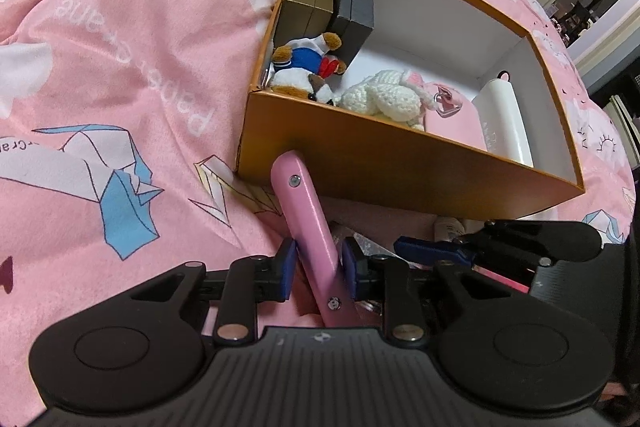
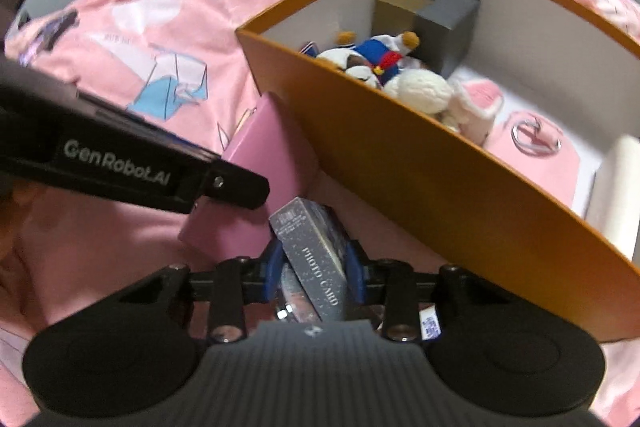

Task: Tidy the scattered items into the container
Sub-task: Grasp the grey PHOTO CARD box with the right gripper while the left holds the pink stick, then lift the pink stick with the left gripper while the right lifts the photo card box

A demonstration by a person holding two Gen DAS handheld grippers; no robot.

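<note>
Tilting pink case (image 1: 310,227), tip boxward

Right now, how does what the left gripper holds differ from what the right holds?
The left gripper is clamped on a plain pink flat case; the right gripper is clamped on a grey speckled box printed PHOTO CARD. The pink flat case is thin, with small screws on its edge, and its tip nears the orange box; the grey speckled box is thicker. Both are held outside the orange box, over the pink bedding.
</note>
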